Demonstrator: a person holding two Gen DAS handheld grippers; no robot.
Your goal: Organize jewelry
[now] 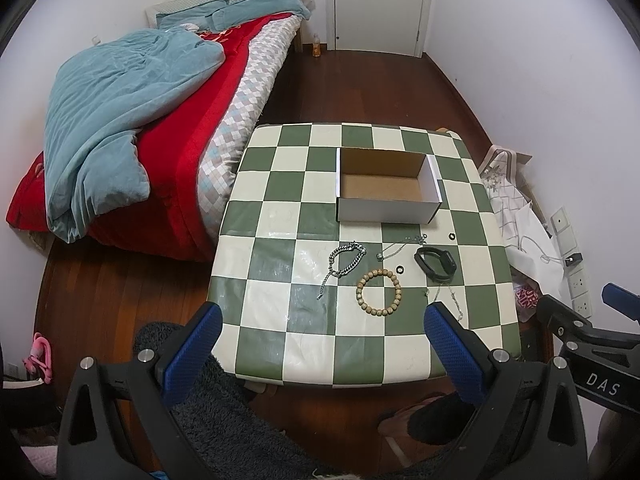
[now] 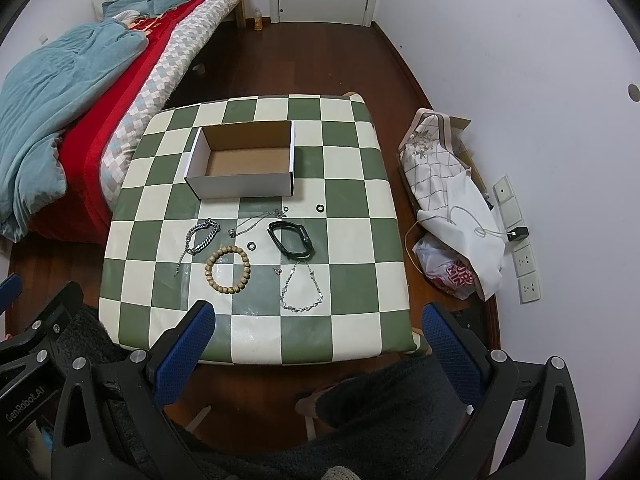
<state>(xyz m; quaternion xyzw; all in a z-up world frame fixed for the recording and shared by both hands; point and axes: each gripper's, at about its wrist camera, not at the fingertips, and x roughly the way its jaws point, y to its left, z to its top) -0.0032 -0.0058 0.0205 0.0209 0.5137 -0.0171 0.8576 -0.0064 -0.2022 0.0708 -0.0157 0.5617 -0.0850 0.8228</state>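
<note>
progress: nil, by the look | box [image 2: 244, 160] empty on checked table [image 2: 360, 216] | bead bracelet [image 2: 228, 264], chains, watch band [image 2: 291, 239] w/ rings loose just in front | left gripper [image 1: 320, 344] & right gripper [image 2: 318, 340]: jaws apart, holding nothing, near table edge

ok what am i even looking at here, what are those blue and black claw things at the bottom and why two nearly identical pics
Those claws are two hand-held grippers; a person holds one in each hand, and there is no robot arm. Each gripper carries a wide-angle camera looking forward along its fingers, so you get two similar pictures: one from the left gripper and one from the right gripper. Both are open and hold nothing.

Ahead is a green-and-white checkered table. On it stand an open, empty cardboard box and, nearer the grippers, loose jewelry: a wooden bead bracelet, a silver chain bracelet, a black wristband, a sparkly chain, a thin necklace and two small dark rings. Presumably the jewelry goes into the box.
</note>
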